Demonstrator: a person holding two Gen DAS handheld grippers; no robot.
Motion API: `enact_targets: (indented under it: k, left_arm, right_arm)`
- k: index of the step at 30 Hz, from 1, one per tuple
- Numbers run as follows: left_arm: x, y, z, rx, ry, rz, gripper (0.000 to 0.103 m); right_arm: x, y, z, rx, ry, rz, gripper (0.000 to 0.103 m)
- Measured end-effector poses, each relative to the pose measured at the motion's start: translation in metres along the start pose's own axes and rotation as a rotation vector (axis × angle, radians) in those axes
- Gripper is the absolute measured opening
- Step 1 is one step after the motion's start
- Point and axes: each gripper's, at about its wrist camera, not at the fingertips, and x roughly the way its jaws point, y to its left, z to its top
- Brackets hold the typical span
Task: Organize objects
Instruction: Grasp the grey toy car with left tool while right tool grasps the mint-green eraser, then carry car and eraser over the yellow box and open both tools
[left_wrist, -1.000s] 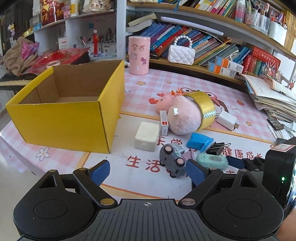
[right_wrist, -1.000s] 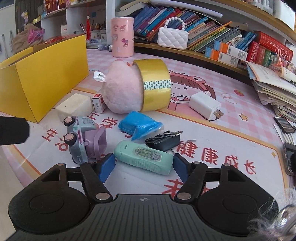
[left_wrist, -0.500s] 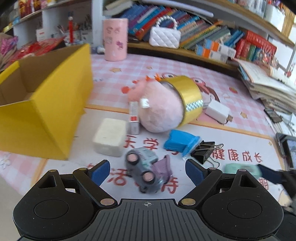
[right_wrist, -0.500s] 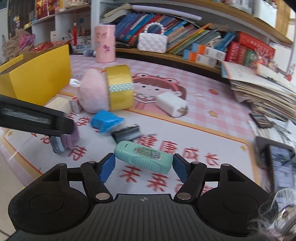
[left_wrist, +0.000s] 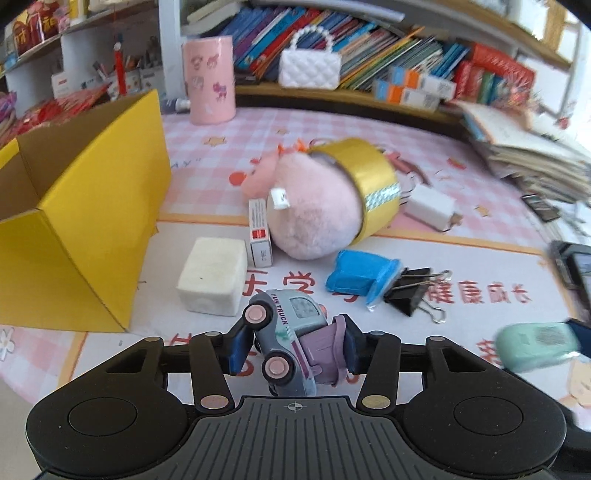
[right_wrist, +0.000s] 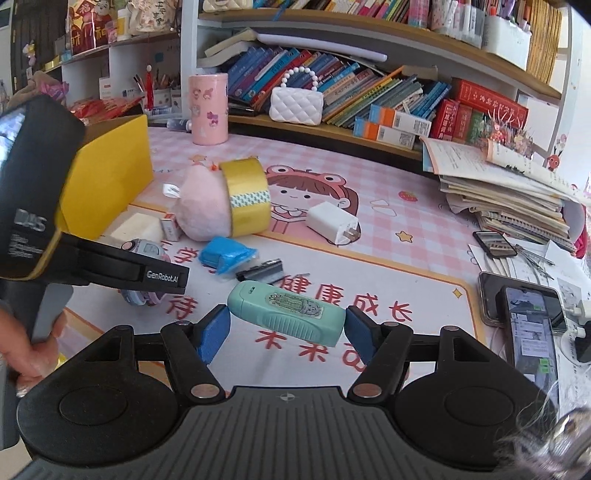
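Note:
A grey and purple toy truck (left_wrist: 291, 332) lies on its side on the printed mat, between the blue pads of my left gripper (left_wrist: 293, 347). The jaws are closing, and both pads touch the truck. My right gripper (right_wrist: 288, 328) is shut on a mint green case (right_wrist: 286, 314) and holds it by its ends above the mat. That case also shows at the right edge of the left wrist view (left_wrist: 532, 345). An open yellow cardboard box (left_wrist: 92, 221) stands to the left. In the right wrist view the truck (right_wrist: 146, 248) is partly hidden behind the left gripper's black arm.
Ahead lie a white block (left_wrist: 212, 280), a small red and white box (left_wrist: 260, 232), a pink plush (left_wrist: 314, 214) in a gold tape roll (left_wrist: 373, 184), a blue packet (left_wrist: 362, 275), a binder clip (left_wrist: 410, 291) and a white charger (right_wrist: 332, 221). Phones (right_wrist: 528, 314) and stacked books (right_wrist: 506, 199) fill the right.
My left gripper moved in over the toy truck and its jaws came together around it. My right gripper rose off the mat with the mint case and drifted right.

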Motion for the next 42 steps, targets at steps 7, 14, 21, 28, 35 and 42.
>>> enact_targets:
  k: [7,14,21,28,35,42]
  left_arm:
    - [-0.048,0.039,-0.011,0.002,-0.044,-0.057,0.047]
    - [-0.095,0.108,-0.032,-0.022,-0.078,-0.030,0.048]
    - [-0.124,0.179,-0.055,-0.115,-0.078,0.011,0.048]
    - [-0.138,0.224,-0.057,-0.136,-0.116,0.028,0.048]
    - [-0.147,0.256,-0.056,-0.117,-0.148,0.020,0.048]
    - [-0.155,0.273,-0.043,-0.088,-0.189,-0.009,0.048]
  right_arm:
    - [-0.014,0.042,0.001,0.018,0.001,-0.003,0.066]
    - [-0.024,0.107,0.006,-0.016,0.000,0.049,0.066]
    - [-0.029,0.169,0.012,-0.069,-0.011,0.101,0.066]
    - [-0.033,0.222,0.020,-0.103,-0.039,0.144,0.066]
    - [-0.032,0.258,0.028,-0.098,-0.058,0.144,0.066]
    - [-0.034,0.280,0.040,-0.088,-0.077,0.138,0.066]
